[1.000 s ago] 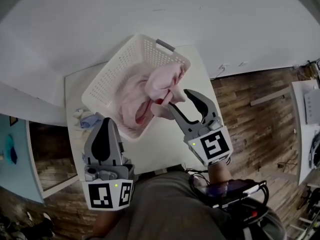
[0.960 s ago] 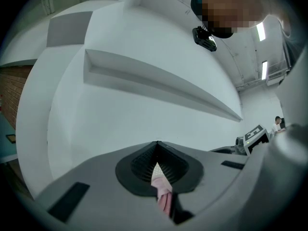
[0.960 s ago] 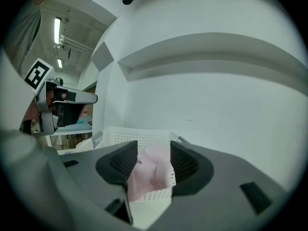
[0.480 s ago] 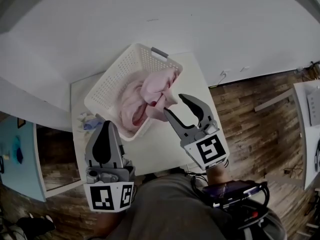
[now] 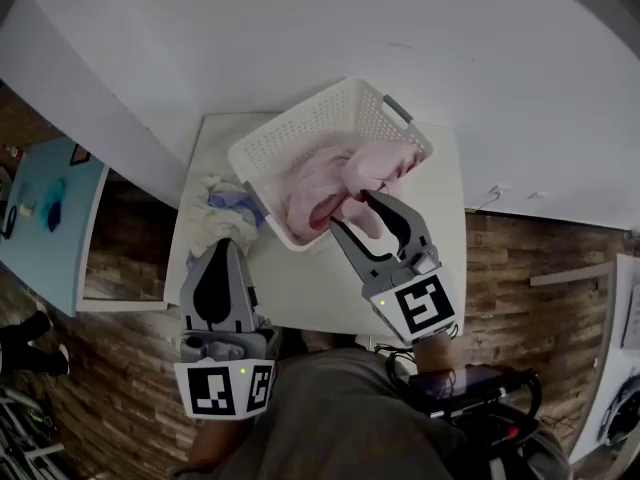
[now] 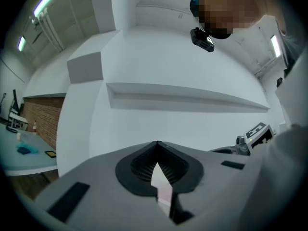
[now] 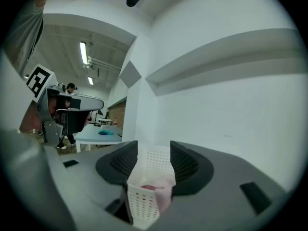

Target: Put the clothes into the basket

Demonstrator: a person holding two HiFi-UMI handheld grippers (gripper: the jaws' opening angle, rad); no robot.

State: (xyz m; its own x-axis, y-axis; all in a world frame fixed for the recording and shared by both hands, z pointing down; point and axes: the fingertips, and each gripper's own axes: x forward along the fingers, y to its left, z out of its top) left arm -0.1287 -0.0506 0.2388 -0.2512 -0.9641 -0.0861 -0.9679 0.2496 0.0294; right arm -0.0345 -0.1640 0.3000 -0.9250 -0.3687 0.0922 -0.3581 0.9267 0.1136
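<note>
Basket (image 5: 290,138), white, perforated: set on white table (image 5: 330,288); grey handle (image 5: 397,108) at its far end.

Pink clothes (image 5: 320,183): heaped inside basket, piled up to its right rim.

Blue-and-white clothes (image 5: 222,203): crumpled on table just left of basket, outside it.

Right gripper (image 5: 352,211): over near edge of basket; jaws partly apart, gripping nothing. In right gripper view, basket and pink heap framed between jaws, beyond them.

Left gripper (image 5: 222,250): near-left of basket, short of it; jaws closed tip to tip, empty.
</note>
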